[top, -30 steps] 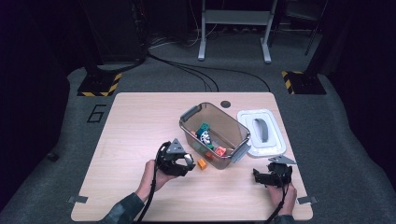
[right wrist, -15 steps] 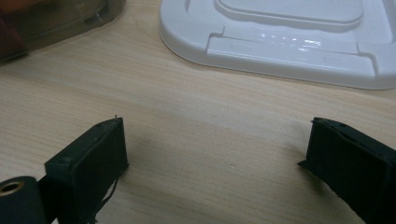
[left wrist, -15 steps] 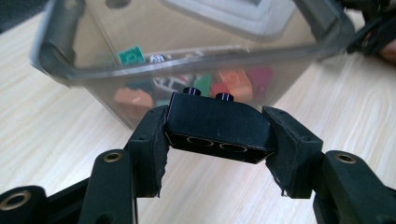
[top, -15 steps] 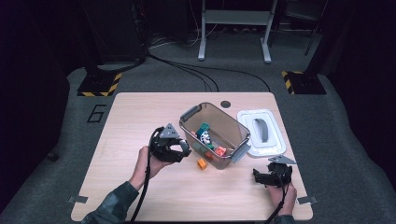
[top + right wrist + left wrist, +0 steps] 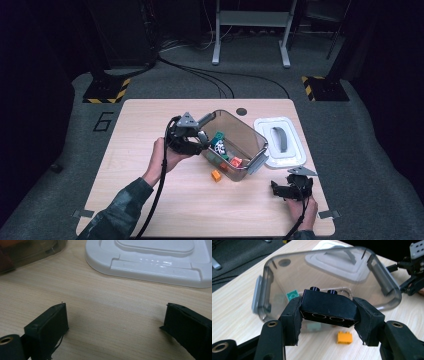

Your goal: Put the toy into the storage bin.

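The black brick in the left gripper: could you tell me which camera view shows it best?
The left gripper view: the black brick sits close up, clamped between the left gripper pads, studs visible. In the high view the left gripper hides it beside the clear bin.

Black brick [image 5: 329,307]: both ends are covered by the pads of the left tongs [image 5: 329,315]; its underside is out of sight.
Bin [image 5: 235,142] contents: beyond the left tongs, the small pieces are too tiny to name from the high view.
White lid [image 5: 150,258]: ahead of the right tongs [image 5: 113,325], cut off by the top and right edges.
Bin corner: left of the right tongs, blurred.
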The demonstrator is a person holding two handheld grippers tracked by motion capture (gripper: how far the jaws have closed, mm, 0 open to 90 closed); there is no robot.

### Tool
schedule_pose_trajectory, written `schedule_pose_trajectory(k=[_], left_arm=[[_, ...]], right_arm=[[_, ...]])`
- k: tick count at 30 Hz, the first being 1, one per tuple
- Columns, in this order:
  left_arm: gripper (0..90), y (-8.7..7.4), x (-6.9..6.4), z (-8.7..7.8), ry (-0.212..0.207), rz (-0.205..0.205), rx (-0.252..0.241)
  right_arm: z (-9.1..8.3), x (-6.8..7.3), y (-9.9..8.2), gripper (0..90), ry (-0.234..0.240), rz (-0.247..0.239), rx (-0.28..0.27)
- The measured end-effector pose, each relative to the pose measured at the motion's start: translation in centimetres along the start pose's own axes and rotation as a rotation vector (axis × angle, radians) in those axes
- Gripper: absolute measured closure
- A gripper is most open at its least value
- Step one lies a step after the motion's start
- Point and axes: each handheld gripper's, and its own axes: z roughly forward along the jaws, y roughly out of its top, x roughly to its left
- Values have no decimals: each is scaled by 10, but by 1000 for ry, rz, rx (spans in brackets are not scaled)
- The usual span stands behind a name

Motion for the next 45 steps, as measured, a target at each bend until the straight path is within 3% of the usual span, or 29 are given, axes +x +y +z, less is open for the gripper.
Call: schedule_pose_trajectory(k=[9,16,18,24,33,35,45], left_arm=[[439,17,-2,27,-17,-17,47],[438,23,-11,47,-30,-27,78],[438,23,-13,53,-42,-44,86],[438,22,-30,71,-83,-33,136],[436,20,-39,84,-125,-26,189],[436,19,-41,86,-133,-28,192],[430,17,-50,90,-173,-30,217]], right_arm=[[0,0,0,45,-1,2,1],[0,0,0,45,-1,-2,1],[0,0,0,45,-1,0,0],[0,0,0,45,-1,-2,2],[0,1,0,45,-5,14,-4],[0,0,0,45,-1,-4,2],[0,1,0,45,-5,15,-4]])
